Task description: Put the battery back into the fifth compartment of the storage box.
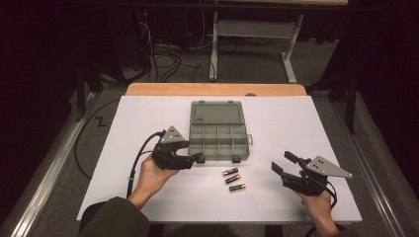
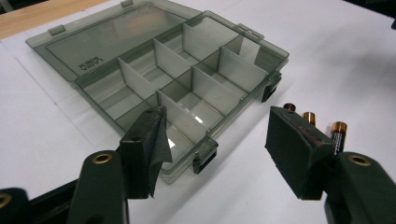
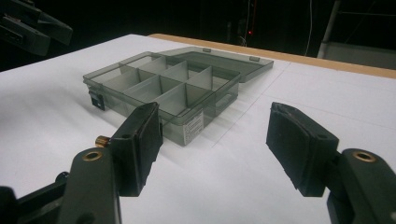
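White table (image 1: 123, 197) holds an open box (image 1: 218, 139) at centre, three batteries (image 1: 233, 179) at its 6 o'clock. Left gripper (image 1: 197, 159), jaws apart, sits at the box's 8 o'clock corner; right gripper (image 1: 282, 163), jaws apart, hovers at 4 o'clock

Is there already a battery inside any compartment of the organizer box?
No, in the high view the three batteries lie on the white table cover in front of the open organizer box, whose compartments hold nothing.

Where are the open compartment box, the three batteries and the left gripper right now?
compartment box (image 1: 218, 142), high view, on a divider of the tray.
batteries (image 1: 232, 179), high view, on the middle battery's body.
left gripper (image 1: 199, 159), high view, between its open jaw tips by the box's front corner.
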Action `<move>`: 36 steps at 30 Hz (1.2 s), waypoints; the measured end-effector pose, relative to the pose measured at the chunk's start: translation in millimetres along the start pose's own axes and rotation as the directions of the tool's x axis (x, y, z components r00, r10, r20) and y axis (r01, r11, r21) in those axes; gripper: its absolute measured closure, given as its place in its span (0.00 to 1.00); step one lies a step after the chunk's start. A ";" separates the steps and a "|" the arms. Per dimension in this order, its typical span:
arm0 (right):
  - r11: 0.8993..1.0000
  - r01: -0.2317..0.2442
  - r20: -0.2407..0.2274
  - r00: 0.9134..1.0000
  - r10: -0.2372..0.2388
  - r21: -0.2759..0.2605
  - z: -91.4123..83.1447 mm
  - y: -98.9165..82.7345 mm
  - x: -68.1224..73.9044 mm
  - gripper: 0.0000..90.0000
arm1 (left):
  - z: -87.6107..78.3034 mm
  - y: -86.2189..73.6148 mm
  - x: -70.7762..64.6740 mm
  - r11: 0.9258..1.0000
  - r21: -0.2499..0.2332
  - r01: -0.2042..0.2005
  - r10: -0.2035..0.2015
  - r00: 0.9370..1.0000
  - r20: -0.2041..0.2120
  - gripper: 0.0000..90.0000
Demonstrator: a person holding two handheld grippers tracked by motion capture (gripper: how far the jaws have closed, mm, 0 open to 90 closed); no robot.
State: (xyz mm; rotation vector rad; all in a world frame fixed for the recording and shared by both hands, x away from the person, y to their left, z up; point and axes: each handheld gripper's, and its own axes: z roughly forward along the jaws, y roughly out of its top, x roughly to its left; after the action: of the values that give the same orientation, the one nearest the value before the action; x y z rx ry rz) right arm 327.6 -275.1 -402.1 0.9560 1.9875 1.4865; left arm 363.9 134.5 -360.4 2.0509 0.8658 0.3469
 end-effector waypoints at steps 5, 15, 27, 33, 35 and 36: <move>1.000 -0.004 0.002 1.000 0.004 -0.004 -0.8 -0.1 -0.6 0.41 | 8.6 4.3 -2.6 0.999 0.038 -0.017 0.016 1.000 0.010 0.45; 1.000 0.004 0.003 1.000 -0.004 -0.002 -0.7 0.3 0.1 0.41 | 19.8 11.6 -6.6 0.996 0.081 -0.033 0.032 0.999 0.021 0.45; 1.000 0.004 0.005 1.000 -0.004 -0.003 -1.9 0.4 0.1 0.41 | 32.0 21.3 -8.8 0.989 0.138 -0.048 0.041 0.998 0.054 0.51; 1.000 0.003 0.004 1.000 -0.003 -0.005 -2.1 0.5 0.0 0.41 | 39.3 27.5 -16.3 0.979 0.188 -0.082 0.074 0.996 0.052 0.51; 1.000 0.006 0.003 1.000 -0.006 -0.007 -2.4 0.8 0.3 0.41 | 42.5 28.9 -19.7 0.976 0.196 -0.090 0.080 0.995 0.059 0.51; 1.000 0.006 0.003 1.000 -0.006 -0.007 -2.5 0.9 0.4 0.41 | 43.8 29.7 -21.2 0.974 0.205 -0.100 0.088 0.994 0.064 0.52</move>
State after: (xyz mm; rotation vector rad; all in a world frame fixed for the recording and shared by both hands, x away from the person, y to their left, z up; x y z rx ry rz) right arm 325.7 -276.2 -400.5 0.9485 1.9796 1.4874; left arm 385.1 81.6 -361.0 2.2899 0.8016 0.2592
